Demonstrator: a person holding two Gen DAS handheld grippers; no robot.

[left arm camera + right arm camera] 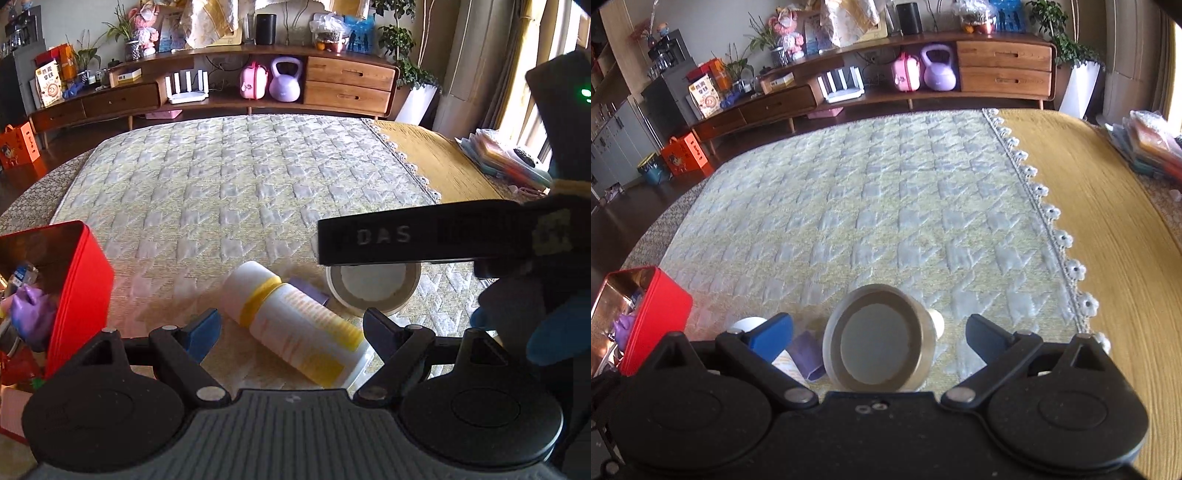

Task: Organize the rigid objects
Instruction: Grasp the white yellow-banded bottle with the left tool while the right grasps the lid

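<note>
Quilted bedcover [849,206] in pale yellow and grey, spread across a wide surface, with a lace-edged mustard cloth [1108,221] along its right side. Beyond it, dark floor and a long wooden sideboard [1004,66] holding a lilac kettlebell [938,68], a pink case [905,72], potted plants and boxes. On the quilt, close in: a white bottle with yellow label [295,321] lying on its side, a small purple box [809,354] touching it, and a round tin [882,339] tipped with its open mouth facing the camera. Open red tin box [79,291] at far left, holding assorted items. Left gripper [291,330] spread wide around the bottle, not touching. Right gripper [879,336] likewise released, straddling the round tin.
</note>
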